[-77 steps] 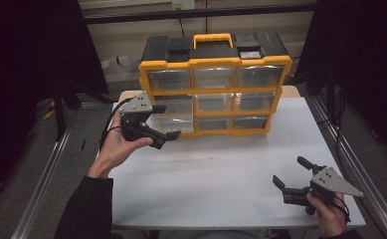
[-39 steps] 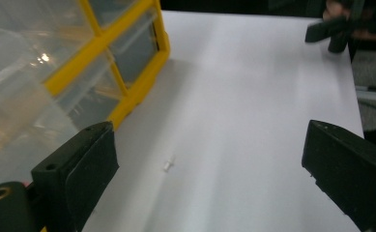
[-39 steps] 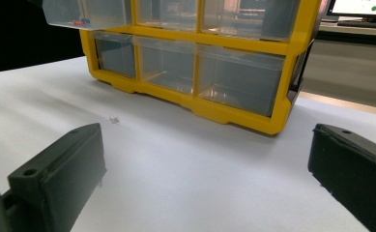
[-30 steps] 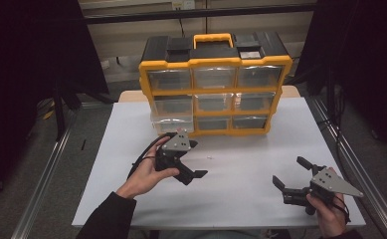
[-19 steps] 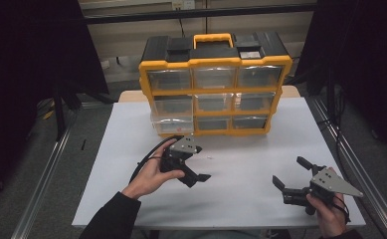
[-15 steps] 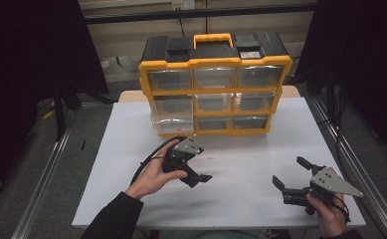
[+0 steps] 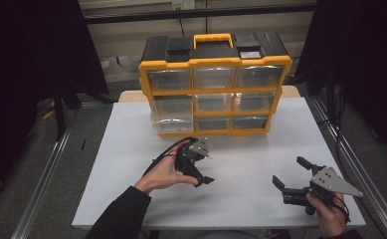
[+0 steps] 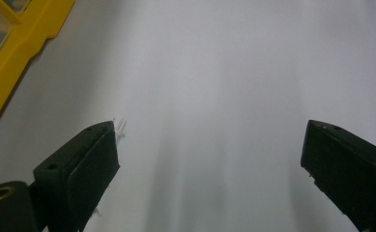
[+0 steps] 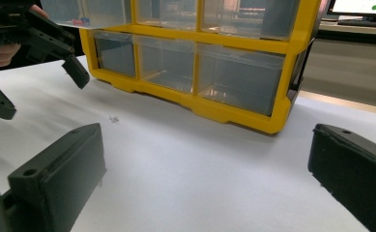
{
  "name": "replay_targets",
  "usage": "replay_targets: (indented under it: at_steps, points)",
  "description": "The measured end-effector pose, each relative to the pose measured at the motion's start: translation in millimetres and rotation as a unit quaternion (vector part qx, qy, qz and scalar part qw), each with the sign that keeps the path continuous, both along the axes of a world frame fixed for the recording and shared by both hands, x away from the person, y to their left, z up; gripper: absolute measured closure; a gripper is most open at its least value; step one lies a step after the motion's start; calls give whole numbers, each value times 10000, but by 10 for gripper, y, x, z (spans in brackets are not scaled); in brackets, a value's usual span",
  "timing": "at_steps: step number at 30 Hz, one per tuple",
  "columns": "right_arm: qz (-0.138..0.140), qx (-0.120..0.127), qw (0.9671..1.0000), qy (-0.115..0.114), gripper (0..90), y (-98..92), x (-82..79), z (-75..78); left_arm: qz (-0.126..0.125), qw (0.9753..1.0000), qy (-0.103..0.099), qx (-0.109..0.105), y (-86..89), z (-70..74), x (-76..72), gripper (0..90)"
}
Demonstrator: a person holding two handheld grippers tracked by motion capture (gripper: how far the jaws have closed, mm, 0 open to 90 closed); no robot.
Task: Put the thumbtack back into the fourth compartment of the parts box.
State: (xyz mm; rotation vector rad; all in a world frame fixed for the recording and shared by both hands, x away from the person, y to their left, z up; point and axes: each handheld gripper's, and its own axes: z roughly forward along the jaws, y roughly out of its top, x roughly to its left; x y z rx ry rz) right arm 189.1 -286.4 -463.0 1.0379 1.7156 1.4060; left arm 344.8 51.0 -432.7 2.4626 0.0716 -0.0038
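A yellow organizer [image 7: 213, 89] with clear drawers stands at the back of the white table [image 7: 131, 149]. Its lower left drawer [image 7: 173, 124] is pulled out a little. My left gripper [image 7: 207, 168] is open, held low over the table's middle in front of that drawer. In the left gripper view a tiny white piece [image 8: 120, 126] lies on the table by the tip of the left jaw, with nothing between the jaws. My right gripper [image 7: 290, 173] is open and empty near the front right. The right gripper view shows the tiny piece [image 9: 113, 118] and the left gripper [image 9: 40, 92].
The pulled-out drawer [image 9: 74, 14] holds small red and blue bits. Metal rails [image 7: 47, 174] run along both sides of the table. A black cable [image 7: 161, 154] trails from the left gripper. The organizer's yellow edge [image 8: 16, 53] is close on the left gripper's left.
My left gripper has come away from the organizer's left side, forward and down to the table's middle, still open. The right gripper has not moved.
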Motion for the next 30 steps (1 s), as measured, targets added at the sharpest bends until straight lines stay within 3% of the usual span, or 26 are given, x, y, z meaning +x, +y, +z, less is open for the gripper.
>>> replay_targets:
  at_steps: [1,2,4,7,9,12,17,19,21,24,25,28,29,30]
  points:
    - [7,-2,10000,0,0,1,1,-1,56,10000,-35,-33,-24,-22,14,62]
    - [-1,10,10000,1,0,2,1,-1,-39,9999,101,53,-33,-24,46,61]
    - [4,11,10000,5,0,3,0,0,-35,9998,187,44,-58,-53,101,65]
    - [9,8,10000,2,0,2,1,-1,95,9999,130,9,-89,-115,170,77]
    - [-7,-2,10000,12,0,-1,-2,1,-3,9996,268,132,-92,-131,224,92]
    - [-6,-1,10000,5,0,0,-2,0,93,9998,148,133,-109,-185,255,101]
    - [8,-12,10000,12,0,1,-1,0,-106,9991,346,241,-128,-213,324,124]
    - [3,-13,10000,18,0,0,-1,0,-6,9996,202,192,-148,-247,323,125]
    - [17,15,10000,6,0,3,0,-1,-80,9992,315,214,-154,-256,344,132]
    - [1,1,10000,13,0,-1,-1,0,-44,9991,210,376,-160,-282,355,153]
    - [-3,-1,10000,12,0,-2,-2,0,-33,9991,310,274,-163,-308,362,153]
    - [9,1,10000,19,0,0,-3,0,18,9989,343,319,-163,-329,381,154]
    - [5,-11,10000,14,0,-1,-1,-1,-96,9981,434,422,-160,-320,407,153]
    - [3,-9,10000,14,0,-1,-1,-1,65,9986,274,454,-164,-336,393,153]
